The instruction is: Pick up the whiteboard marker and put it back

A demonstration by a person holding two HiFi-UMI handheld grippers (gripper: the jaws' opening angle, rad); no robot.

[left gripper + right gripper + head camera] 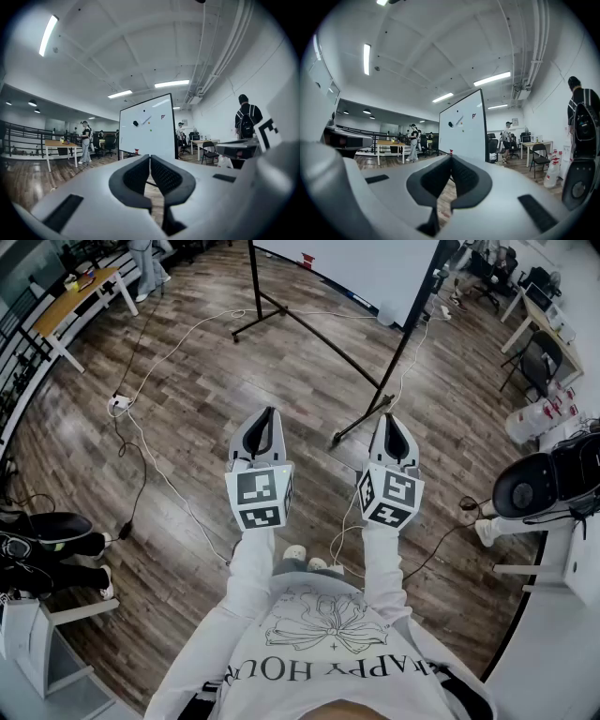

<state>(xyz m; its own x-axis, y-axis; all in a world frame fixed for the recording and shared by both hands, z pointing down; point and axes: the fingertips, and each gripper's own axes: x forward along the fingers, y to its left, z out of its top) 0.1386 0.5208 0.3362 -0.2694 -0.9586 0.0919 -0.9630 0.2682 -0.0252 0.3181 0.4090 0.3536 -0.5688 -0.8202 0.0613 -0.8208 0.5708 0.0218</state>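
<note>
Nearest: your left gripper [150, 159] and right gripper [451, 158], both level, jaws pressed together on nothing.
Far: whiteboard [157, 138], straight ahead, well apart from both.
On its face: a slim slanted piece, likely the whiteboard marker [146, 120]. It sits above your jaw line, long axis rising rightward. Your right gripper looks marginally nearer.

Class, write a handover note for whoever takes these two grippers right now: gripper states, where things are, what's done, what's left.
Left gripper: shut, empty, pointing level.
Right gripper: shut, empty, pointing level.
Whiteboard stands well ahead across the floor. A slim slanted item on it may be the marker, but it is too small to tell.
Done: nothing visible yet.
Left: walk up, pick up the marker, put it back.
</note>
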